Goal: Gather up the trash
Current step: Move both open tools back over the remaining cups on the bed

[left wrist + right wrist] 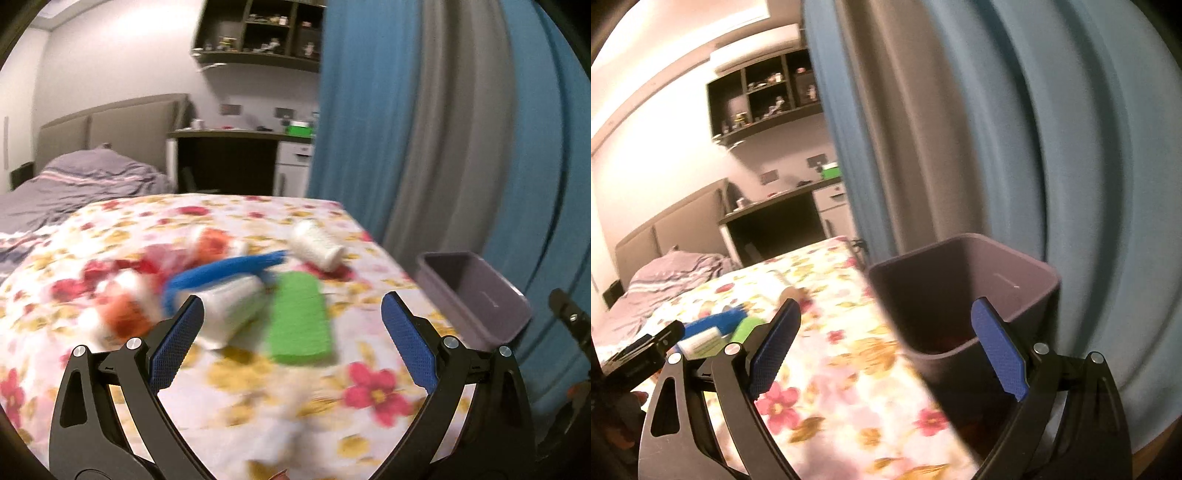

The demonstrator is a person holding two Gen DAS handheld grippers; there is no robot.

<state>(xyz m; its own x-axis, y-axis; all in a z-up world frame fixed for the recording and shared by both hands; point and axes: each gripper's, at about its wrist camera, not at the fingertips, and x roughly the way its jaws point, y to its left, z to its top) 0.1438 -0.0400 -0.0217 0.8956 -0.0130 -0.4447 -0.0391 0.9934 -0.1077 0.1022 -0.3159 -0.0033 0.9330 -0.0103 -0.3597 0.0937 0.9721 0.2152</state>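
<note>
Trash lies on the floral sheet (258, 391): a green sponge-like block (301, 319), a white cup on its side (234, 308), a blue strip (221, 271), a white roll (317, 243), red wrappers (147, 266) and orange-and-white pieces (122, 317). The view is blurred. My left gripper (291, 332) is open and empty, just short of the cup and green block. The purple bin (476, 295) stands at the bed's right edge. My right gripper (886, 343) is open and empty over the near rim of the bin (960, 291), with something reddish inside it.
Blue and grey curtains (424, 129) hang right behind the bin. A grey bed with a headboard (81, 177) lies to the far left, a dark desk (225, 158) and wall shelves (258, 33) beyond. The left gripper's body (642, 350) shows in the right wrist view.
</note>
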